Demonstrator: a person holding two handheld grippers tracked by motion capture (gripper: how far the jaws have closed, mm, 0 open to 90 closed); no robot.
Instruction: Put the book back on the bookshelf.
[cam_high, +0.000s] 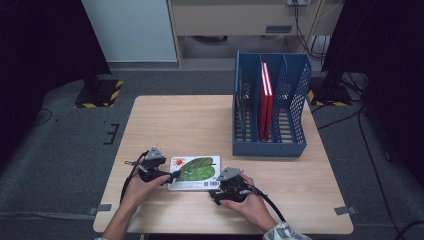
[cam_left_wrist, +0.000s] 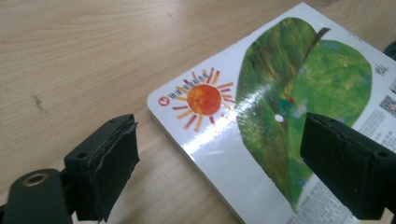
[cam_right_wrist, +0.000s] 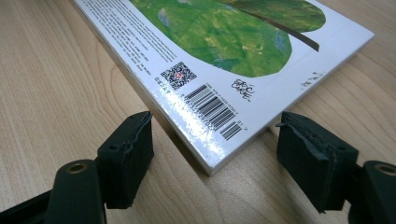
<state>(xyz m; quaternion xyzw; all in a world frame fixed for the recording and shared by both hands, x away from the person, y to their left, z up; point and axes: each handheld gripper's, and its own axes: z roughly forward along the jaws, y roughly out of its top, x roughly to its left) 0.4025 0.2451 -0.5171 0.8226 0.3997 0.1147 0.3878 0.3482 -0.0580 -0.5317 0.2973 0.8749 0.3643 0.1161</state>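
A picture book (cam_high: 196, 172) with a green leaf and an orange sun on its cover lies flat near the table's front edge. My left gripper (cam_high: 173, 176) is at the book's left end, open. In the left gripper view the gripper (cam_left_wrist: 219, 140) has one jaw over bare wood and the other over the book (cam_left_wrist: 280, 93), nothing pinched. My right gripper (cam_high: 218, 192) is at the near right corner, open. In the right gripper view the gripper (cam_right_wrist: 217, 130) has its jaws either side of the barcode corner of the book (cam_right_wrist: 219, 42); the left pad (cam_right_wrist: 135, 140) sits close by the book's edge.
A blue file rack (cam_high: 270, 146) with three slots stands at the table's back right, red books (cam_high: 266, 100) upright in its middle slot. Bare wooden table (cam_high: 175, 120) spreads behind the book. Black stands with hazard-striped bases sit on the floor at both sides.
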